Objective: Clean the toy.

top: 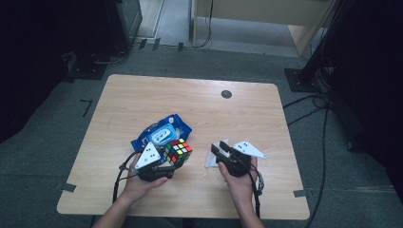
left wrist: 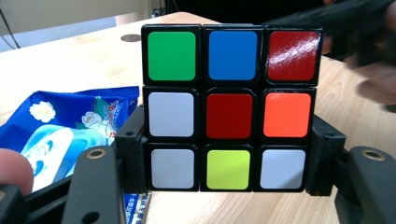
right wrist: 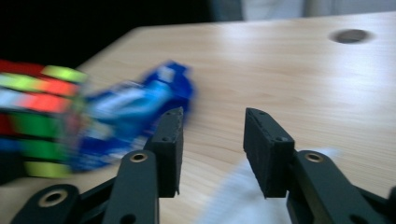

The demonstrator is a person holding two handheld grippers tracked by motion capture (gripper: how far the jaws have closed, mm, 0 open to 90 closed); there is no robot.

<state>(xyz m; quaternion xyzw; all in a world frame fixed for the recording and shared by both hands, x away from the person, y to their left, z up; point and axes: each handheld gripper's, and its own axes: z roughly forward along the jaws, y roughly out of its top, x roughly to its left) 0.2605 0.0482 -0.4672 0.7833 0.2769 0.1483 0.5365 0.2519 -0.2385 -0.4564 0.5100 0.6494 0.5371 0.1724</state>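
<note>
Near the table's [top: 199, 95] front edge, our left gripper [top: 164, 166] clamps the Rubik's cube [top: 179, 151] beside the blue wipes pack [top: 159, 133]; our right gripper [top: 219, 151] stands part open, empty, over a white tissue [top: 211, 159].

No print on the blue packet [left wrist: 70, 126] is legible.

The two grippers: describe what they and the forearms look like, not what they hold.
Both the left gripper and the right gripper are black, each topped by a grey three-cornered plate with white dots. Their jaws are flat black blocks on arms with brass-ringed pivots. A black cable trails from each. The forearms are bare, with no sleeves.
</note>
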